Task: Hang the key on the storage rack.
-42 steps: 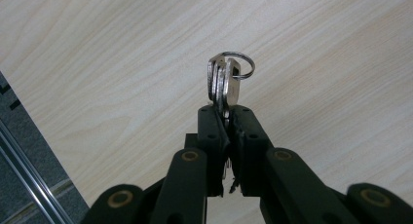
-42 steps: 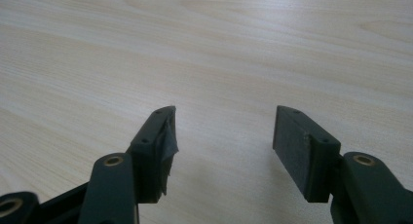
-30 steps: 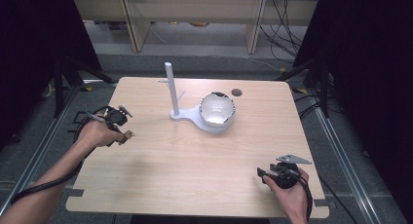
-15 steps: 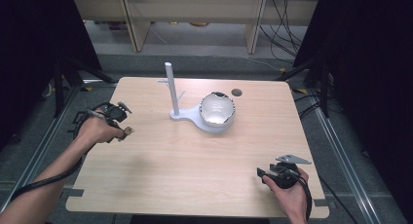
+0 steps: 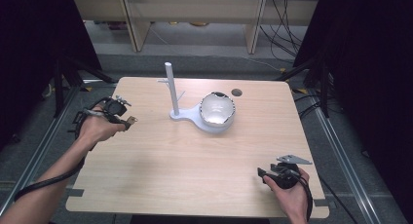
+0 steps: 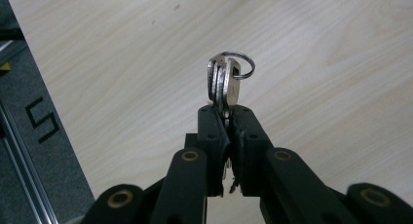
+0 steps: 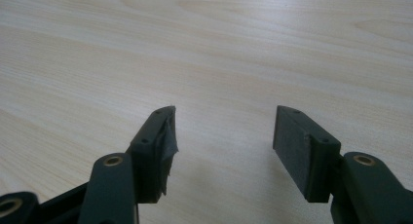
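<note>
My left gripper (image 6: 225, 112) is shut on a small bunch of keys (image 6: 225, 83) on a metal ring, which sticks up past the jaw tips above the wooden table. From above, that gripper (image 5: 127, 121) sits over the table's left side, held in a hand. A white stand (image 5: 187, 115) with an upright post (image 5: 170, 85) and a round white bowl-like part (image 5: 216, 109) stands at the table's middle back. My right gripper (image 5: 260, 173) rests near the front right corner, and its jaws (image 7: 224, 136) stand open with only bare tabletop between them.
The light wooden table (image 5: 195, 160) has a dark round hole (image 5: 236, 92) at the back right. Its left edge and grey floor with a black mark (image 6: 41, 119) lie close to the left gripper. Shelving legs and cables stand beyond the far edge.
The left hand has shifted slightly toward the right and forward with the keys held. The right gripper has not moved.
</note>
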Demonstrator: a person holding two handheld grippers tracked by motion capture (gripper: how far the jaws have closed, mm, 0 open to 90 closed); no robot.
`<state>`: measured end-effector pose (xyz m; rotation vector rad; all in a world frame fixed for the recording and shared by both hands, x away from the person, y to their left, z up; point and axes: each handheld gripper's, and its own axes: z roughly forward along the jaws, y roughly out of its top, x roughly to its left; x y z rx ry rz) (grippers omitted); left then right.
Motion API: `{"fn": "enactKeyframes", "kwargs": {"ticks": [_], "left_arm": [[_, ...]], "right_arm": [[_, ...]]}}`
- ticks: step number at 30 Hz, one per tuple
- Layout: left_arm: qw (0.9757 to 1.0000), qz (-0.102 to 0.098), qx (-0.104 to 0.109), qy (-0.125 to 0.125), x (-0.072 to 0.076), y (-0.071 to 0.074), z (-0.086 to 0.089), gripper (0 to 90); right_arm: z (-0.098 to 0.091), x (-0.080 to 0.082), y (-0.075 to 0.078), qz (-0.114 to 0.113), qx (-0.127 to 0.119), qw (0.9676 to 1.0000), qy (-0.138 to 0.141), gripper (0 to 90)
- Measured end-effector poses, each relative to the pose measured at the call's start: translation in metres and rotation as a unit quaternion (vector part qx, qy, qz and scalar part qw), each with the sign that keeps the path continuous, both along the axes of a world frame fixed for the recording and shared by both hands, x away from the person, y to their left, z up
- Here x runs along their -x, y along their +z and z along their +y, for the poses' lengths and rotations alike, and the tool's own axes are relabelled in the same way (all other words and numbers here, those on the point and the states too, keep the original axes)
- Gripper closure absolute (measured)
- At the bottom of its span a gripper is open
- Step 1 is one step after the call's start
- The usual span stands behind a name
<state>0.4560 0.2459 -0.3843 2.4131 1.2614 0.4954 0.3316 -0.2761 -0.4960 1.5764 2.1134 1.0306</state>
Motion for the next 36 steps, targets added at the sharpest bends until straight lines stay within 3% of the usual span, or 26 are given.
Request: {"fn": "enactKeyframes", "kwargs": {"ticks": [2, 3, 6, 7, 8, 9, 11, 19, 26, 31, 33, 34, 36], "left_arm": [[1.0, -0.003, 0.003, 0.0, 0.0001, 0.0001, 0.0001, 82.9], [0.9997, -0.017, 0.016, 0.004, 0.0008, -0.0008, 0.0006, 82.9], [0.9994, -0.027, 0.021, 0.006, 0.0015, -0.0013, 0.0012, 82.9], [0.998, -0.051, 0.035, 0.008, 0.002, -0.0046, 0.0017, 82.9], [0.998, -0.051, 0.035, 0.008, 0.002, -0.0046, 0.0017, 82.9], [0.9976, -0.054, 0.04, 0.011, 0.0022, -0.0048, 0.0016, 82.9], [0.9975, -0.057, 0.04, 0.011, 0.0024, -0.0038, 0.003, 82.9], [0.991, -0.106, 0.077, 0.025, 0.0021, -0.0036, 0.0045, 82.9], [0.9877, -0.129, 0.086, 0.022, 0.0018, -0.0018, 0.0048, 82.9], [0.9866, -0.133, 0.091, 0.023, 0.0014, -0.0015, 0.0057, 82.9], [0.9859, -0.135, 0.096, 0.025, 0.0022, -0.002, 0.0064, 82.9], [0.9848, -0.14, 0.1, 0.024, 0.0037, -0.0028, 0.0067, 82.9], [0.9843, -0.141, 0.103, 0.025, 0.0045, -0.0037, 0.0065, 82.9]], "right_arm": [[-0.0003, 0.0, 0.0, -0.001, 0.0, 1.0, 0.0, 42.2], [-0.0002, 0.0005, 0.001, 0.002, 0.005, 1.0, -0.003, 42.2], [-0.0005, 0.0006, 0.0011, 0.001, 0.006, 1.0, -0.004, 42.3], [-0.0006, 0.0001, -0.0001, -0.001, 0.0, 1.0, 0.0, 42.3], [-0.0006, 0.0001, -0.0001, -0.001, 0.0, 1.0, 0.0, 42.3], [0.0029, 0.0022, 0.0003, 0.009, -0.011, 0.9998, -0.018, 42.3], [0.0023, 0.0023, 0.0013, 0.011, -0.002, 0.9998, -0.014, 42.2], [0.0034, 0.0017, 0.0001, 0.005, -0.01, 0.9998, -0.015, 42.2], [0.0032, 0.0018, 0.0004, 0.003, -0.01, 0.9998, -0.015, 42.2], [0.0028, 0.0023, 0.0013, 0.006, 0.001, 0.9998, -0.02, 42.3], [0.0029, 0.0023, 0.001, 0.002, -0.013, 0.9998, -0.016, 42.3], [-0.0002, 0.0007, 0.0005, -0.009, -0.003, 0.9999, -0.004, 42.3], [-0.0002, 0.0005, 0.0002, -0.012, 0.002, 0.9999, -0.005, 42.3]]}}
